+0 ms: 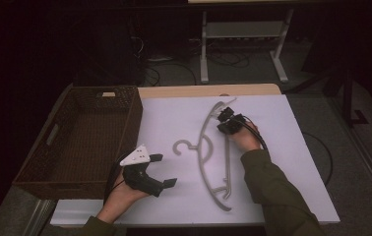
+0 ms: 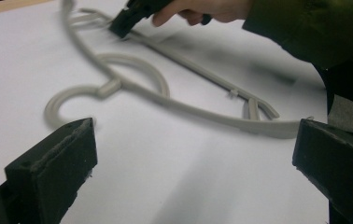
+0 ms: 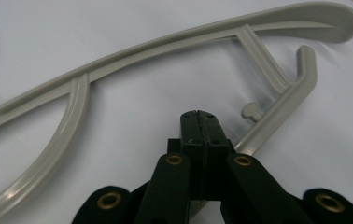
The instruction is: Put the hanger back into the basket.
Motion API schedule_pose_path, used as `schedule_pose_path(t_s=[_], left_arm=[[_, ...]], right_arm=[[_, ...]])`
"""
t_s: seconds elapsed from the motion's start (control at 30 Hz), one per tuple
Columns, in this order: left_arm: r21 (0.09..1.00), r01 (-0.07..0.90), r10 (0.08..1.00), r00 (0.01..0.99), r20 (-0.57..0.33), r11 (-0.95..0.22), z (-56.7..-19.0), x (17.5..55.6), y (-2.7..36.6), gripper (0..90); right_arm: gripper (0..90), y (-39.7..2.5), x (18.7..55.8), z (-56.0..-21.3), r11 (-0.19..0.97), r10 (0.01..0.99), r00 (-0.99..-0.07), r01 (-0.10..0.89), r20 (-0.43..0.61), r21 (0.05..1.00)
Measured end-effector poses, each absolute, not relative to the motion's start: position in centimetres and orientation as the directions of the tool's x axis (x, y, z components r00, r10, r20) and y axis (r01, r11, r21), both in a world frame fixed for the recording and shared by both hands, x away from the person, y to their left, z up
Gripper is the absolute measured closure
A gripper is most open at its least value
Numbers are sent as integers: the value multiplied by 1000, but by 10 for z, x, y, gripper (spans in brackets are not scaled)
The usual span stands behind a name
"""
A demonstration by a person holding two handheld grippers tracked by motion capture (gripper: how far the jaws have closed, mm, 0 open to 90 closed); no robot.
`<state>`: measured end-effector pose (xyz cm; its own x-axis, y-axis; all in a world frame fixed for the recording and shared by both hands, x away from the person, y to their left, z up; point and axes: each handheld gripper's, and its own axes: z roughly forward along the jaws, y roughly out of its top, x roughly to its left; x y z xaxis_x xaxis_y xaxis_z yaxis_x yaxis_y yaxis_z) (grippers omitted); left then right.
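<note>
Lying flat on the white sheet (image 1: 282, 147), right of the brown wicker basket (image 1: 83, 142): grey plastic hanger (image 1: 208, 147), hook pointing toward the basket. Pressing down at the hanger's straight bar near its far end: right gripper (image 1: 226, 120), jaws together, bar running beneath them; clamped or merely touching, cannot tell. Hovering near the basket's front corner: left gripper (image 1: 163, 169), jaws wide apart, holding nothing.

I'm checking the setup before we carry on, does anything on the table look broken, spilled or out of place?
Nothing stands out. The grey plastic hanger lies flat and looks whole on the white sheet, the wicker basket sits upright at the left. The right hand-held gripper is shut at the hanger's bar; the left hand-held gripper is open.
</note>
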<state>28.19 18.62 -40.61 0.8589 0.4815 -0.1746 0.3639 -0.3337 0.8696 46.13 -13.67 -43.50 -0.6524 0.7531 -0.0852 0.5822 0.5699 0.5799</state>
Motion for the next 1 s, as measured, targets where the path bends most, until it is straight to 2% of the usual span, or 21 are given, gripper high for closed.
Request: schedule_pose_path(t_s=[0.17,0.43,0.6,0.77,1.0], left_arm=[[868,364,477,861,-176,-337,-407,282,184,0],[866,369,483,857,-178,-336,-407,282,185,0],[869,364,480,860,-174,-336,-406,281,184,0],[866,367,483,858,-175,-339,-407,281,184,0],[865,367,484,858,-173,-342,-407,281,185,0]], right_arm=[[898,-165,454,-439,523,786,-615,613,-58,592],[897,-182,418,-419,515,744,-667,530,-44,674],[898,-198,383,-416,557,708,-705,516,-47,651],[897,-211,348,-418,565,683,-730,522,-7,639],[897,-202,314,-428,607,606,-794,496,42,621]])
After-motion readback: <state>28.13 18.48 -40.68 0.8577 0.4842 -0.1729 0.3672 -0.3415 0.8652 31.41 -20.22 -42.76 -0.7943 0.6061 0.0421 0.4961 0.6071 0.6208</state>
